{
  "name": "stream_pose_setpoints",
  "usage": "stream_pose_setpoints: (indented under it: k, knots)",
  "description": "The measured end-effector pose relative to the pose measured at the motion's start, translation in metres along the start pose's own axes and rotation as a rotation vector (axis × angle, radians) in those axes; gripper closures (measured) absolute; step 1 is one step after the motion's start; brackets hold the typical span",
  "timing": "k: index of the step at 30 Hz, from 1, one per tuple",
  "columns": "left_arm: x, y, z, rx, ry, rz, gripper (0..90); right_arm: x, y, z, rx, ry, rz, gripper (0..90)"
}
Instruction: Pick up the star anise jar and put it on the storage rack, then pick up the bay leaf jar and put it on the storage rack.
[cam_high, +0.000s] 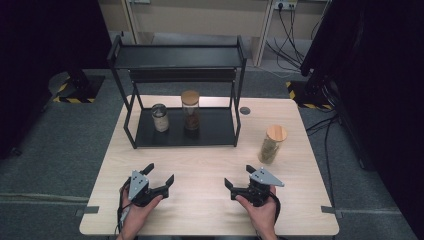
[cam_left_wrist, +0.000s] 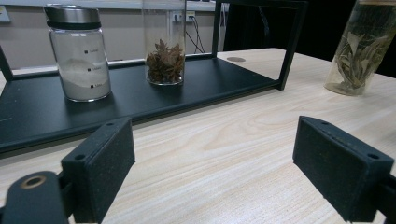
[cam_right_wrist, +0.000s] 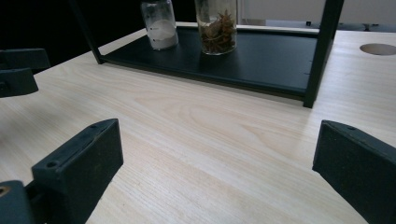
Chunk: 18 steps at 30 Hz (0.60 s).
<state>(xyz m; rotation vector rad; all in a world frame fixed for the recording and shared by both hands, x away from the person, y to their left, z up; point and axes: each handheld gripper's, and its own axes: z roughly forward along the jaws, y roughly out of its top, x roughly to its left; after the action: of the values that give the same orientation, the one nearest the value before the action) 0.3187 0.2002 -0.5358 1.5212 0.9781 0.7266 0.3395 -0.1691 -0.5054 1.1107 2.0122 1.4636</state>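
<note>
On the lower deck of a black two-tier rack (cam_high: 215, 131) stand a metal-lidded jar of white powder (cam_high: 160, 118) and a wooden-lidded jar of star anise (cam_high: 190, 111). To the rack's right, a wooden-lidded jar of green leaves (cam_high: 271, 145) stands on the table. My left gripper (cam_high: 160, 173) rests open near the front of the table, its jaws wide apart over bare wood (cam_left_wrist: 219, 172). My right gripper (cam_high: 239, 176) is open too, with nothing between its jaws (cam_right_wrist: 219, 172). Ahead of the left gripper are the powder jar (cam_left_wrist: 79, 53), anise jar (cam_left_wrist: 163, 51) and leaf jar (cam_left_wrist: 362, 51).
The light wooden table (cam_high: 200, 210) has a round cable hole (cam_high: 244, 110) behind the rack's right post. The rack's top shelf (cam_high: 177, 56) is bare. Black equipment stands on the floor at both sides. In the right gripper view the left gripper (cam_right_wrist: 18, 72) shows at the left edge.
</note>
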Motion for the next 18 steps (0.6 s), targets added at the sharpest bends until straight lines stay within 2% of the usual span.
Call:
stream_pose_setpoints:
  k: [9, 18]
  knots:
    - [0.0, 0.0, 0.0, -0.001, -0.001, 0.0, 12.5, -0.011, -0.004, -0.018, -0.019, -0.038, 0.019, 1.8]
    - [-0.001, 0.0, 0.0, -0.001, 0.003, 0.006, 12.5, -0.026, -0.004, -0.038, -0.047, -0.101, 0.044, 1.9]
